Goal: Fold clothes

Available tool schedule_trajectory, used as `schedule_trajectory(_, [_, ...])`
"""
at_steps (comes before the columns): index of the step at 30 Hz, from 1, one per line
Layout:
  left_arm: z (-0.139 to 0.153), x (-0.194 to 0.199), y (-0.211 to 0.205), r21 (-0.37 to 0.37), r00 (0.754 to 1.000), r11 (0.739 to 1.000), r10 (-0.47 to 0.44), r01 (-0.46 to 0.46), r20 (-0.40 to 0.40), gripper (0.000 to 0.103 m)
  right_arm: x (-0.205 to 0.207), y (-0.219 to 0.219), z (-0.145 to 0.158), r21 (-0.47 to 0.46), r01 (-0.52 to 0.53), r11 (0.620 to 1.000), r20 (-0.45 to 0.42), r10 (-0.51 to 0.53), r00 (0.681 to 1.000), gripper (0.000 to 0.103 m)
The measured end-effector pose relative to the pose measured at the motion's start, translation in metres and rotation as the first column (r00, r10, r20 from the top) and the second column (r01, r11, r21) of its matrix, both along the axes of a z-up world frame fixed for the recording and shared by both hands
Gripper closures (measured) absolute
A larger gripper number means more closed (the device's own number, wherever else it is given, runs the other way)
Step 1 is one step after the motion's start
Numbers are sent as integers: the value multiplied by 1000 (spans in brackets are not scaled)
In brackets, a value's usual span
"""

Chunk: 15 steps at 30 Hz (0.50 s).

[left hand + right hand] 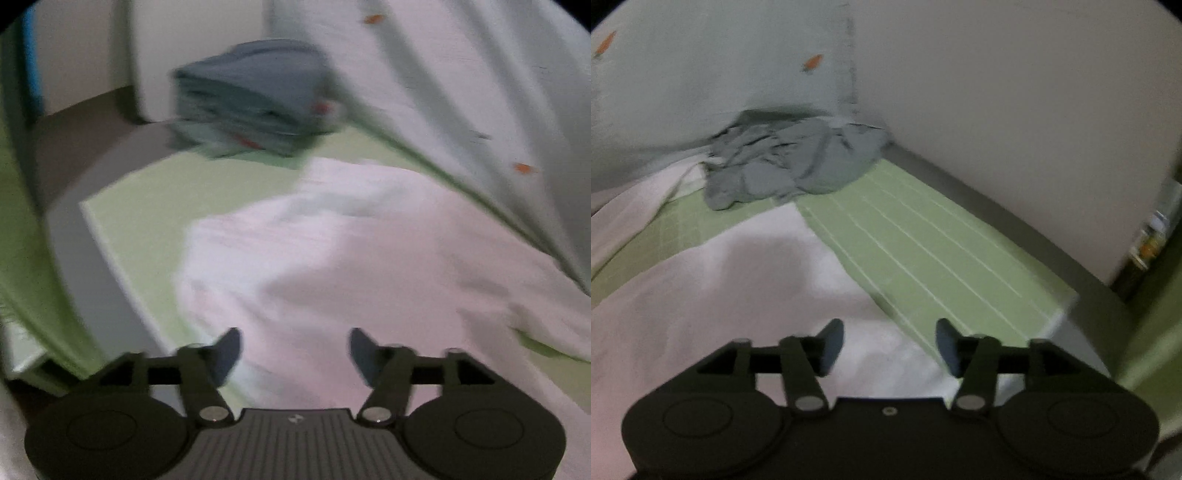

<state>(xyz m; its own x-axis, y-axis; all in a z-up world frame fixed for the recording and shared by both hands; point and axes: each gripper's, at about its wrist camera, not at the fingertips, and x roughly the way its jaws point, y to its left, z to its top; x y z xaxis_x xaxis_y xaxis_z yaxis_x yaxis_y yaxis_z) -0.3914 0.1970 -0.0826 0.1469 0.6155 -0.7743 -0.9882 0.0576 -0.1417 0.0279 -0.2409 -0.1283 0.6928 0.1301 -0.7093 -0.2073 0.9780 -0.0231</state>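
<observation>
A white garment (351,251) lies spread on the green mat (147,206); it also shows in the right wrist view (720,295). My left gripper (295,354) is open and empty, just above the garment's near part. My right gripper (889,347) is open and empty, over the garment's right edge where it meets the mat (923,251). A neat stack of folded blue-grey clothes (251,103) sits at the mat's far left. A crumpled grey pile of clothes (790,166) lies at the far end in the right wrist view.
A pale curtain with orange marks (461,92) hangs along the back and shows in the right wrist view (720,74). A plain wall (1015,110) borders the right side. The mat's grey table edge (1082,332) drops off at right. The left wrist view is blurred.
</observation>
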Motion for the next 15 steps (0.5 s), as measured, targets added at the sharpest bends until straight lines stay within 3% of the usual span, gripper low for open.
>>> schedule_trajectory(1, [0,14,-9,9,999,999,-31,31,13,14,6,1,0,4,-29,1000,1,29,1000,33])
schedule_trajectory(2, [1,30,-19,17,998,998,-63,63,16,8,13,2,0,8,-58,998,2,58,998,23])
schedule_trajectory(6, [5,88,-57,42,981,980,-195,194,17,4,39,22,-3,21,-175,984,6,175,985,0])
schedule_trajectory(11, [13,140,-102,109,972,967,-234,232,9,2,73,53,-10,33,-341,939,0,341,940,0])
schedule_trajectory(15, [19,167,-125,155,967,955,-254,252,-9,1,103,71,-20,51,-397,916,-23,399,917,0])
